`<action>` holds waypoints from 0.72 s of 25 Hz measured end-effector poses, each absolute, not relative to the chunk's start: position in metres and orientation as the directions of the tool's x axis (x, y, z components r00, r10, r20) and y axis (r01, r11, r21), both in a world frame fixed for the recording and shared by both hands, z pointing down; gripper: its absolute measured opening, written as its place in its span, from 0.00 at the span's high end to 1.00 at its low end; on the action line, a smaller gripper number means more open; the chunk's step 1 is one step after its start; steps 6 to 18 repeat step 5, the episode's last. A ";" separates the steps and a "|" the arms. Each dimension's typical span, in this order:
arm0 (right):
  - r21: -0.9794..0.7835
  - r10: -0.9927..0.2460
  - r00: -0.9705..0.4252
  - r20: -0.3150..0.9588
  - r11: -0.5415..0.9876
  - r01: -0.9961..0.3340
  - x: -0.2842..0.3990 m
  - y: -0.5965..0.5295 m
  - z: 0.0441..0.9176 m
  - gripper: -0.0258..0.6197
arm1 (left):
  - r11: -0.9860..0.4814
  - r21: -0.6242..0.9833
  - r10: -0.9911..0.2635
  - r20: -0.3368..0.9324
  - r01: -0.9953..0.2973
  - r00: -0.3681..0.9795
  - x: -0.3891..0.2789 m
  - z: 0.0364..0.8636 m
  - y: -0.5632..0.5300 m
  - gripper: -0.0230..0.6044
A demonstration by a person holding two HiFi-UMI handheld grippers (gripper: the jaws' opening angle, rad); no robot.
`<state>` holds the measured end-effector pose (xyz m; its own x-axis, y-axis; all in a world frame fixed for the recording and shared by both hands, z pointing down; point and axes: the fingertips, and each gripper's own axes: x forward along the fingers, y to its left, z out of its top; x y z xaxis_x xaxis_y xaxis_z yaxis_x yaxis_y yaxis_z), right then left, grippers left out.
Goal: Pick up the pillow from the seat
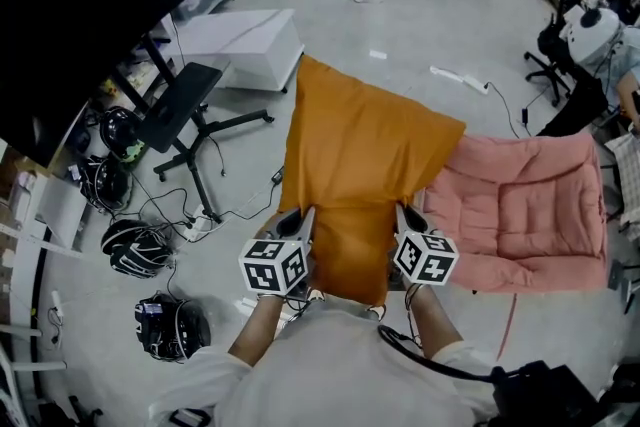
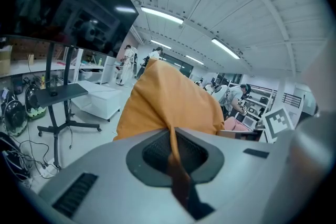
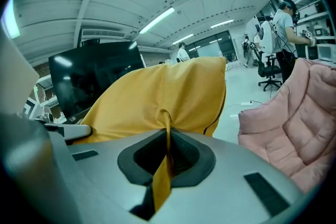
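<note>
**Near field.** The left gripper (image 1: 302,215) is pinching a thin fold of cloth at the near edge of the orange pillow (image 1: 360,155), its jaws pressed together on the fabric. The right gripper (image 1: 404,212) is clamping a similar fold further along the same edge.

**Middle field.** The pillow is being held up in front of the person and is extending away from both grips. In the head view its far right corner is overlapping the left side of the pink seat (image 1: 530,215); whether the two are touching there cannot be told.

**Far field.** Helmets (image 1: 135,245) and a black stand (image 1: 185,100) are sitting on the floor to the left.

**Risk.** Each grip is taking cloth only, so the filling's weight is probably dragging on the folds. If one fold slips, that side will drop, and a swinging corner could snag on the seat.
</note>
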<state>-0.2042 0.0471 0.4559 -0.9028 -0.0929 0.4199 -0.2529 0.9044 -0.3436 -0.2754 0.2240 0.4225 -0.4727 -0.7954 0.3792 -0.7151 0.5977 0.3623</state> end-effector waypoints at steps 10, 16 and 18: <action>-0.337 -0.096 -0.904 0.417 0.907 -0.251 -0.202 0.047 0.453 0.91 | 0.599 0.362 -0.794 0.380 -0.714 -0.474 -0.273 0.421 0.224 0.93; -0.337 -0.096 -0.904 0.417 0.907 -0.251 -0.202 0.047 0.453 0.91 | 0.599 0.362 -0.794 0.380 -0.714 -0.474 -0.273 0.421 0.224 0.93; -0.337 -0.096 -0.904 0.417 0.907 -0.251 -0.202 0.047 0.453 0.91 | 0.599 0.362 -0.794 0.380 -0.714 -0.474 -0.273 0.421 0.224 0.93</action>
